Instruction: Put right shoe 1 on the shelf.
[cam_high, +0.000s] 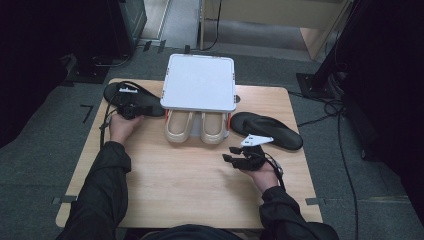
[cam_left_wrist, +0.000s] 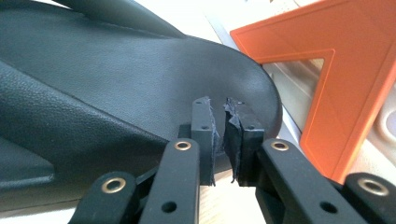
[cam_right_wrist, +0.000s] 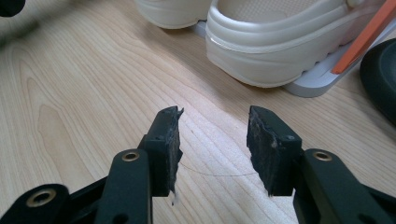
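A black flip-flop (cam_high: 142, 102) lies at the table's back left. My left gripper (cam_high: 134, 106) is down on it. In the left gripper view its jaws (cam_left_wrist: 219, 140) stand a narrow slit apart over the rounded end of the black sole (cam_left_wrist: 116, 88), with nothing pinched between the pads. A second black flip-flop (cam_high: 267, 131) lies at the right. Just in front of it my right gripper (cam_high: 231, 153) hovers over bare wood, open and empty (cam_right_wrist: 214, 140). It points at a pair of cream clogs (cam_right_wrist: 275, 51).
A white box lid (cam_high: 200, 82) covers the clogs (cam_high: 196, 127) at the table's back middle; their heels stick out toward me. An orange flap (cam_left_wrist: 336, 93) of the box lies right beside the left flip-flop. The black sole's edge (cam_right_wrist: 380, 79) is at the right gripper view's right.
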